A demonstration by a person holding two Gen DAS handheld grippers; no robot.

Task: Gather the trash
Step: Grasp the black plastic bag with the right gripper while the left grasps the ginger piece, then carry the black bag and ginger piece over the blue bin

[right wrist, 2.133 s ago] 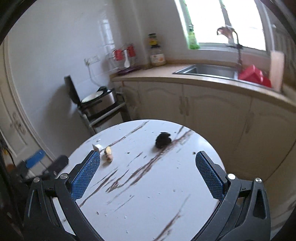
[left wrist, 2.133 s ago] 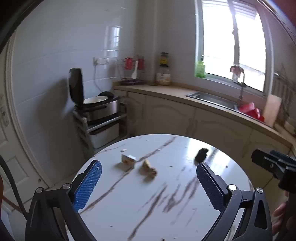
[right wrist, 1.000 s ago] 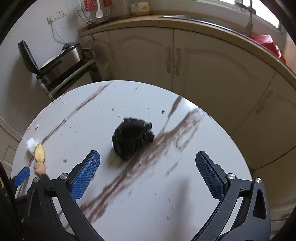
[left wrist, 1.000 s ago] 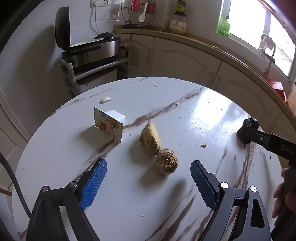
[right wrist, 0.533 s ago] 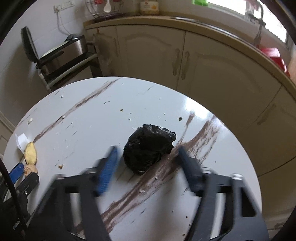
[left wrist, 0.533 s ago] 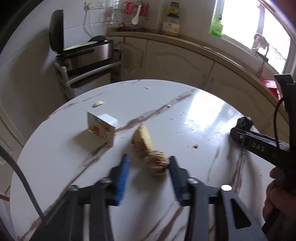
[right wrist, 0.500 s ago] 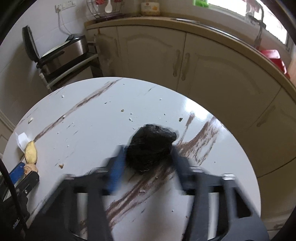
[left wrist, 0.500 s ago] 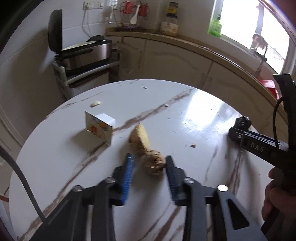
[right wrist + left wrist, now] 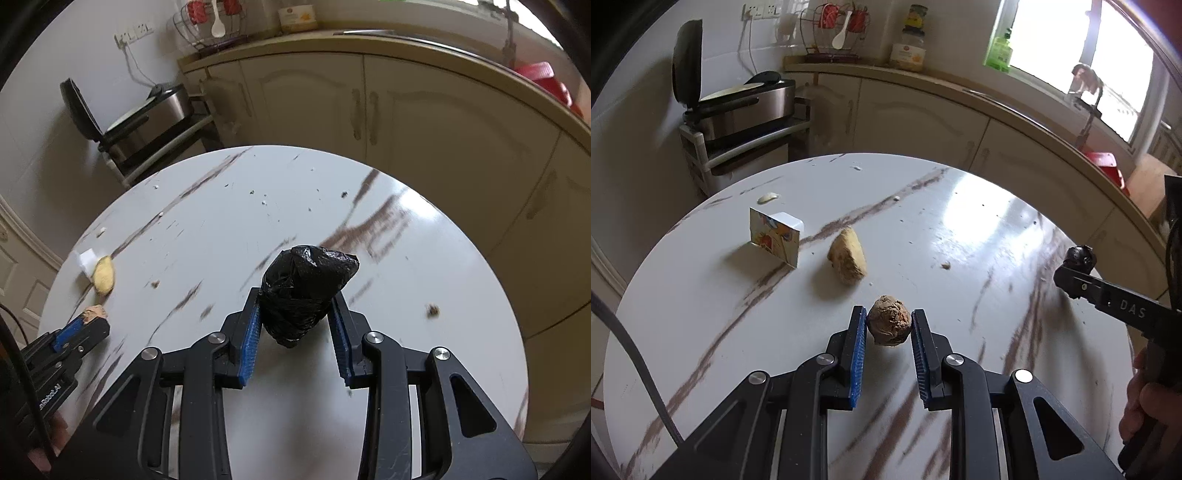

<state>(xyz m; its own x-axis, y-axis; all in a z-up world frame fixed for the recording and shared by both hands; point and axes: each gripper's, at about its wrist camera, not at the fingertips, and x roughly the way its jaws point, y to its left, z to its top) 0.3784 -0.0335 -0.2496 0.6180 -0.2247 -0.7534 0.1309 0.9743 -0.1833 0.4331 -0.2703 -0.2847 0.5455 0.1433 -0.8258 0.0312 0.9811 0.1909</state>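
On the round white marble table, my left gripper is shut on a brown crumpled ball, lifted just off the top. A yellowish lump and a small printed carton lie beyond it. My right gripper is shut on a black crumpled plastic bag, held above the table. The bag also shows in the left wrist view at the right gripper's tip. The left gripper with the brown ball appears at the left in the right wrist view.
Small crumbs and a pale scrap are scattered on the table. Cream kitchen cabinets with a counter and sink curve behind. An open electric cooker stands on a rack at the back left.
Both grippers have closed: the left on the brown ball, the right on the black bag. Both things are now lifted slightly off the table.
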